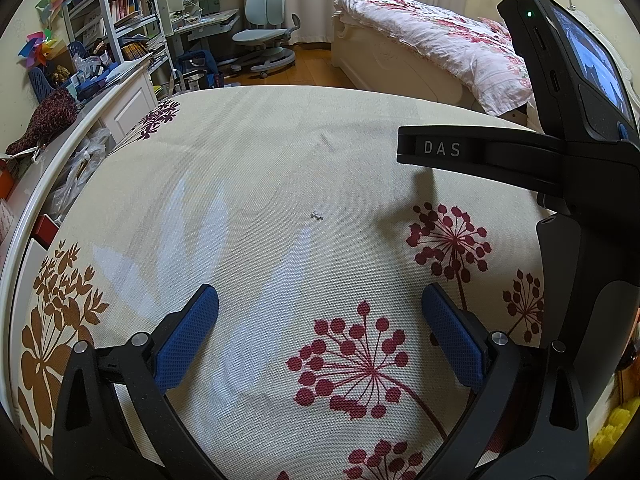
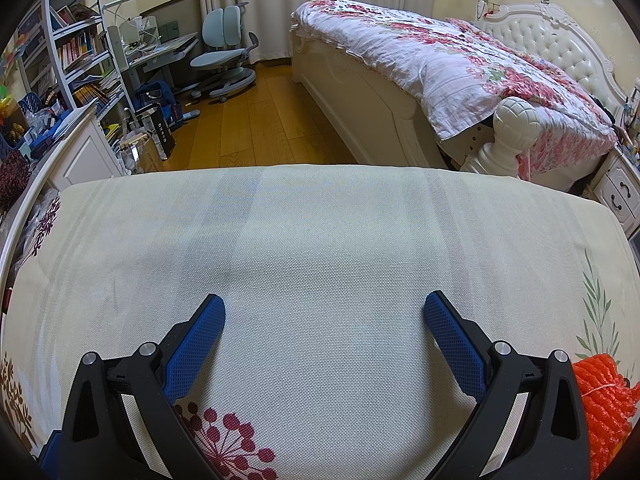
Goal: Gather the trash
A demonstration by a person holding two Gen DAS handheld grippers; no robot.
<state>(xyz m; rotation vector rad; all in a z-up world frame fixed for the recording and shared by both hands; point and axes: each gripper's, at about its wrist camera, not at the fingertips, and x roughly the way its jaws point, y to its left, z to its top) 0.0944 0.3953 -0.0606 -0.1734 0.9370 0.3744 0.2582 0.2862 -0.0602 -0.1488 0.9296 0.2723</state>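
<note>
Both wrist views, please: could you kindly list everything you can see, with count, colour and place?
white crumb: one, white, mid tablecloth, ahead of left tool
orange mesh: one, orange, tablecloth's right edge beside right tool
tablecloth: one, cream with floral prints, covering the table
bed: one, white frame, pink floral quilt, far right
desk chair: one, pale blue, by the curtains
bookshelf: one, white, far left
left tool: blue pads, open, empty
right tool: blue pads, open, empty

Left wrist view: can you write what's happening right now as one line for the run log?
left gripper: open, empty | right gripper: open, empty | small white crumb: on tablecloth, ahead of left gripper, untouched | orange mesh: beside right gripper
</note>
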